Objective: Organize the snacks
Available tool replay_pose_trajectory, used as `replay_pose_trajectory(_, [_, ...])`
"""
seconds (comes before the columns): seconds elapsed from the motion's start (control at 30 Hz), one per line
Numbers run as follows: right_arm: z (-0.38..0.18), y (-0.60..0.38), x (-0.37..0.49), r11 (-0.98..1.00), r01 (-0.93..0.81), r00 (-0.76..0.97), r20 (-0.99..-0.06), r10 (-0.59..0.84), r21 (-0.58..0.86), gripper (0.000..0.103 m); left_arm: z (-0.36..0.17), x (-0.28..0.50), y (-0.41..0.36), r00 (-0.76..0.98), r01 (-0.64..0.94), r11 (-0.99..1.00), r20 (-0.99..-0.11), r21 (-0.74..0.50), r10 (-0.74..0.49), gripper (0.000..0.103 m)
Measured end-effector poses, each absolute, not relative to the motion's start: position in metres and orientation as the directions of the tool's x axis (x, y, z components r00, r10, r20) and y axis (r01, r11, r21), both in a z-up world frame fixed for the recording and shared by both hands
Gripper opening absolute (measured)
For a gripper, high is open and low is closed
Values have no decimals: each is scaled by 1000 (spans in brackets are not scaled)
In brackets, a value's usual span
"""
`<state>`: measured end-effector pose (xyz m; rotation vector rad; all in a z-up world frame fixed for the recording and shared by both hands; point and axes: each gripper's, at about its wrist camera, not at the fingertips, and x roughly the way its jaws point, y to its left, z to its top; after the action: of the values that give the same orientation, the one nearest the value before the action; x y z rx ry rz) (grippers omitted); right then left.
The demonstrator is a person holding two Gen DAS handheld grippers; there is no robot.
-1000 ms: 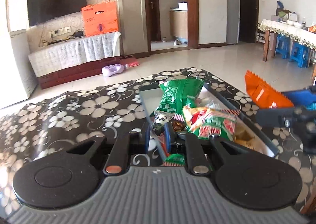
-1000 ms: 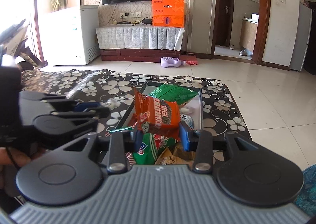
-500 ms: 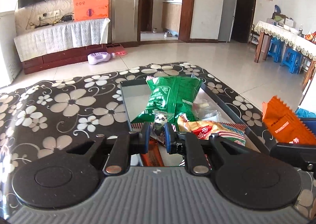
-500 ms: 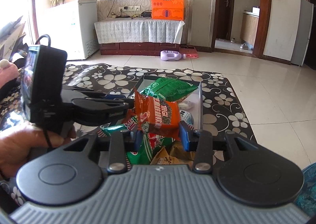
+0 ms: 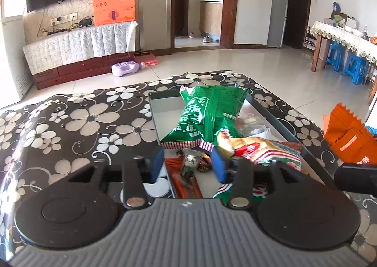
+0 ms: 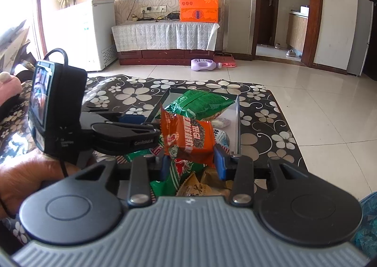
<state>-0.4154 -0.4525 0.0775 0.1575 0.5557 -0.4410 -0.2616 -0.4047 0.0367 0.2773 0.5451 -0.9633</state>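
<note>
A grey tray [image 5: 156,107] on the floral table holds several snack packs, with a big green bag [image 5: 207,114] on top. My left gripper [image 5: 187,165] is open over the tray's near end. A small panda-print candy [image 5: 189,163] lies between its blue pads, loose in the tray. My right gripper [image 6: 191,164] is shut on an orange snack pack [image 6: 188,138] and holds it above the tray [image 6: 238,121]. The pack also shows at the right edge of the left wrist view [image 5: 348,135]. The left gripper appears in the right wrist view [image 6: 127,130], just left of the orange pack.
The black floral tablecloth [image 5: 82,123] covers the table around the tray. An orange-red bar [image 5: 183,184] and a red-and-green pack [image 5: 266,151] lie in the tray near my left gripper. A tiled floor [image 6: 318,102] lies beyond the table edge.
My left gripper has opened and let go of the panda candy, which now lies in the tray. My right gripper still holds the orange pack, and the left gripper has come closer to it.
</note>
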Motion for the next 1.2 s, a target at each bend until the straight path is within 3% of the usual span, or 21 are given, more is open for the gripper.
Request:
replay_pose_trajectory(0.3, [84, -465, -396, 895, 444, 776, -517, -362, 39, 41, 58, -272, -380, 473, 837, 546, -537, 27, -699, 54])
replay_pose_trajectory(0.37, [85, -471, -384, 900, 436, 776, -521, -356, 35, 41, 68, -280, -372, 479, 841, 538, -534, 51, -697, 58])
replay_pose_trajectory(0.43, [83, -479, -371, 898, 438, 769, -533, -354, 35, 41, 79, -291, -362, 478, 849, 524, -526, 70, -704, 71])
replay_pose_trajectory(0.5, [81, -485, -360, 896, 442, 764, -540, -354, 37, 41, 86, -305, -349, 470, 856, 511, -520, 73, -713, 90])
replay_pose_trajectory(0.53, [80, -487, -355, 896, 443, 759, -546, -354, 34, 41, 87, -312, -342, 464, 859, 507, -521, 69, -716, 93])
replay_pose_trajectory(0.77, [61, -501, -329, 887, 462, 704, -613, -359, 11, 41, 80, -350, -329, 359, 914, 402, -558, 49, -748, 94])
replay_pose_trajectory(0.93, [49, -506, -318, 880, 475, 668, -650, -362, -2, 42, 75, -353, -324, 333, 918, 397, -549, 1, -767, 102])
replay_pose_trajectory(1.2, [45, -502, -316, 883, 468, 653, -663, -366, -27, 44, 70, -349, -327, 477, 852, 516, -532, 85, -700, 103])
